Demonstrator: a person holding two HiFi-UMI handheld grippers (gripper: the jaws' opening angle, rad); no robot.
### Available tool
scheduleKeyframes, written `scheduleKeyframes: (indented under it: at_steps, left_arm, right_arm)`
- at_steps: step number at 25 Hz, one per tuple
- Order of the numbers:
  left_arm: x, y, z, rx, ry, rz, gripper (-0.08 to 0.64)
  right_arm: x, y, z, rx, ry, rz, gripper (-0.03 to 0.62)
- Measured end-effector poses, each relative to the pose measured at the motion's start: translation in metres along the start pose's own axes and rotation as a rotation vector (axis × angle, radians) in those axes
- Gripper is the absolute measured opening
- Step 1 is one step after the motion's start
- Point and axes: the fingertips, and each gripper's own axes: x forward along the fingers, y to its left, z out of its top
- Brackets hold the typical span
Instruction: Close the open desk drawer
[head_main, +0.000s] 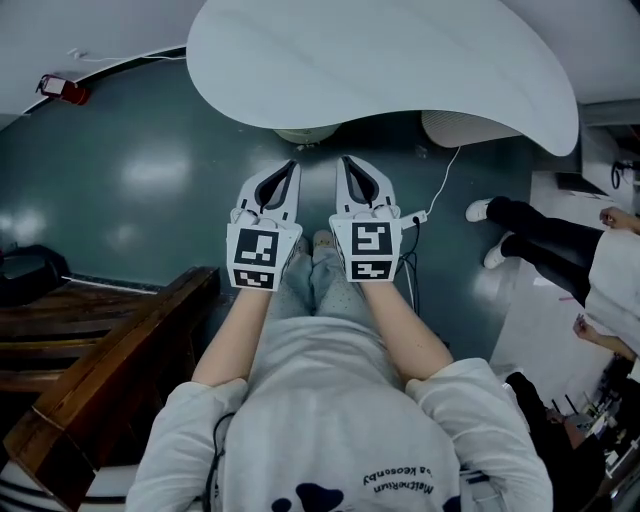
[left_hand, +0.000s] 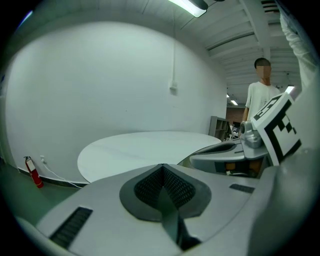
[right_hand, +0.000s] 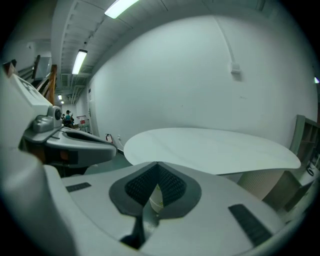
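Writing: shirt print (head_main: 392, 478) cannot be read | left gripper (head_main: 291, 166): jaws are pressed together, empty | right gripper (head_main: 346, 162): jaws are pressed together, empty

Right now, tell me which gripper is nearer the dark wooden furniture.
Left. In the head view the left gripper hangs just right of the dark wooden furniture; the right gripper is beside it on the far side, further from the wood.
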Motion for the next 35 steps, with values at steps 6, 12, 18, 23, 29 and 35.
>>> scheduleKeyframes:
  at_steps: [6,12,18,23,29,35]
  left_arm:
    - [-0.031,-0.019,0.036,0.029,-0.056,0.001,0.008]
    - [-0.057,-0.036,0.058,0.011,-0.091,-0.007,0.008]
    - [-0.074,-0.053,0.083,0.033,-0.139,-0.011,0.008]
    - [-0.096,-0.063,0.098,0.037,-0.172,-0.002,0.008]
    - [-0.113,-0.075,0.106,0.035,-0.205,0.01,0.008]
    - [-0.118,-0.09,0.105,0.034,-0.225,0.019,0.008]
  right_arm:
    - [-0.037,0.002,0.032,-0.045,-0.071,-0.006,0.017]
    - [-0.071,0.016,0.06,-0.085,-0.133,0.03,0.017]
    - [-0.102,0.022,0.081,-0.096,-0.184,0.057,0.017]
    - [-0.125,0.024,0.094,-0.097,-0.218,0.069,0.017]
    - [-0.147,0.028,0.1,-0.117,-0.248,0.088,0.017]
    - [-0.157,0.026,0.097,-0.125,-0.259,0.11,0.017]
